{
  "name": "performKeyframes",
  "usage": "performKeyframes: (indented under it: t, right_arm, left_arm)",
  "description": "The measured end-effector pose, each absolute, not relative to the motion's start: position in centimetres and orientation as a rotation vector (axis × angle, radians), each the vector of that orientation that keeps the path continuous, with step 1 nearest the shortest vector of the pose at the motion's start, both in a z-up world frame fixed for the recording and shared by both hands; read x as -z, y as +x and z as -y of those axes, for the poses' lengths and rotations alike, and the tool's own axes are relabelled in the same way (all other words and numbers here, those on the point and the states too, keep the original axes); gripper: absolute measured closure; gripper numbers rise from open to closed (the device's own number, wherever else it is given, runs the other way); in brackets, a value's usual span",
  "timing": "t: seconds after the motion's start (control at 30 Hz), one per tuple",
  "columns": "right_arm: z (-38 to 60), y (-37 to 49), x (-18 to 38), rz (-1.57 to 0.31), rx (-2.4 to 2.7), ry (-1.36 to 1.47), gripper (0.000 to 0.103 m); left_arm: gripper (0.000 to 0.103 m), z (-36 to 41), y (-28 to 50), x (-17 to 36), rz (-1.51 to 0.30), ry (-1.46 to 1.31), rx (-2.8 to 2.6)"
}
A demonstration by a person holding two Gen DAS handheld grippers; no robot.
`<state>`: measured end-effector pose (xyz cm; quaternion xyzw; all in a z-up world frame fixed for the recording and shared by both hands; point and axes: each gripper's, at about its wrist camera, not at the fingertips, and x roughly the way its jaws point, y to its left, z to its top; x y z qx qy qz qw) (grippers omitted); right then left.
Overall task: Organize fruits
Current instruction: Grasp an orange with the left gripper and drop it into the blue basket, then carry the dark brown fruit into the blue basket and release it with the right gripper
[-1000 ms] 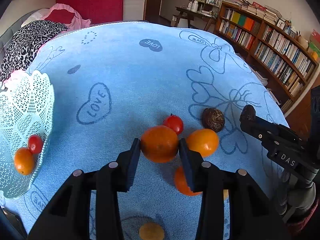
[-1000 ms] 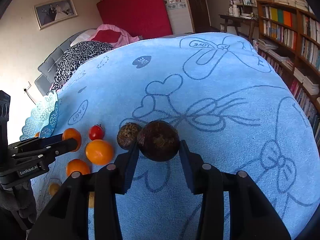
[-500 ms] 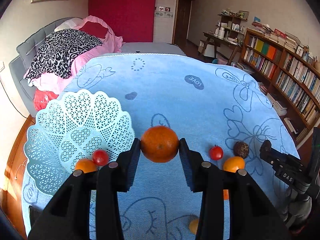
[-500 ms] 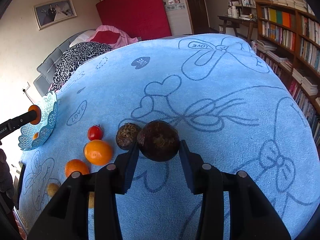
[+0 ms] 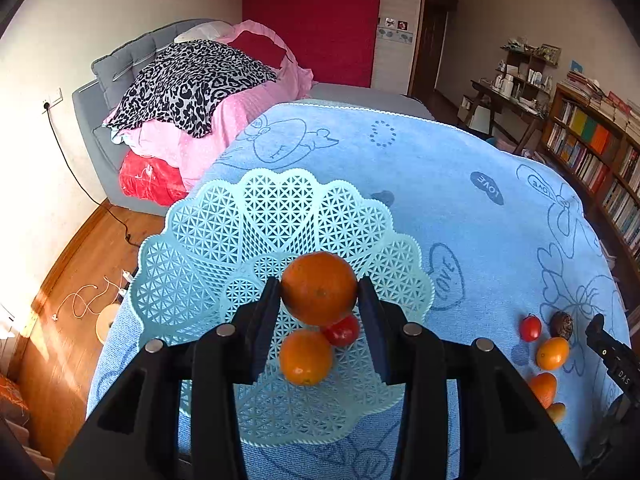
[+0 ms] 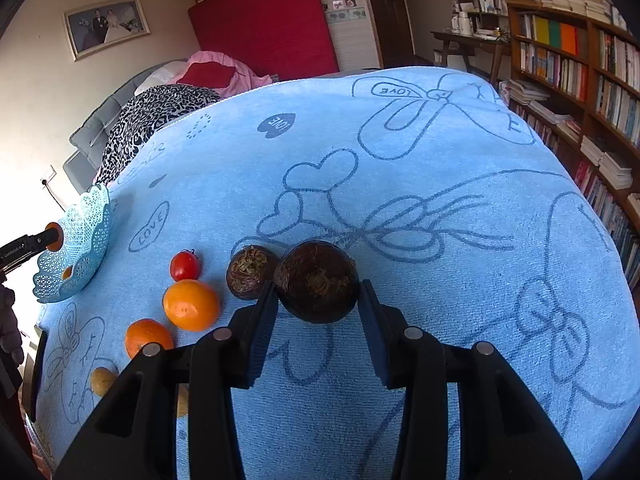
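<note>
The lattice basket [image 5: 208, 264] sits near the counter's [image 5: 460, 184] left edge. Above it, the left tool [image 5: 319, 292] grips an orange [image 5: 318, 286]; dropped high, it may strike the tomato [image 5: 343, 331] below. The right tool [image 6: 318, 292] clamps a dark fruit [image 6: 316, 286], which may slip.

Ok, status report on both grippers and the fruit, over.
Left hand-held gripper shut on orange, above basket. Right hand-held gripper shut on dark fruit, over towel. Nothing in the way.
</note>
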<state>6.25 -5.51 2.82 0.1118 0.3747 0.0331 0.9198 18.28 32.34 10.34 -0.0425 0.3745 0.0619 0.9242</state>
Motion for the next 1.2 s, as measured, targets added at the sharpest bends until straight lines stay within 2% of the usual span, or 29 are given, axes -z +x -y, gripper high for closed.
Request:
performKeyframes:
  t: [0.03,0.07,0.13,0.3,0.53,1.2]
  right_arm:
    - [5.5,6.3,-2.8,-0.77,-0.066,0.229,0.061]
    - [5.5,6.3,-2.8,-0.771,-0.065,0.23,0.061]
    - [5.6,6.3,-2.8,-0.771,-0.064,0.235,0.061]
    - [5.8,6.3,-2.8,-0.774,-0.052,0.243,0.061]
    - [4.1,6.0,-5.1,-0.745,-0.096,0.258,0.061]
    - [-15.7,11.4,-10.6,-0.744,-0.42,0.118,0.061]
  left_arm:
    - [0.047,-32.6,18.3,-10.3,-0.768,-0.094,-0.138]
    - [0.03,-33.1,18.3,-10.4,-0.763,-0.107,-0.149]
    - [0.021,-34.0,17.9,-10.8,-0.731,-0.136,-0.17]
    - [0.019,-34.7,16.8,-11.9,-0.687,-0.139,-0.207]
    - [0.005,-35.0,15.0,-12.6,-0.639,-0.13,-0.238]
    - [0.003,-38.6,10.3,-13.8,-0.558,-0.145,-0.234]
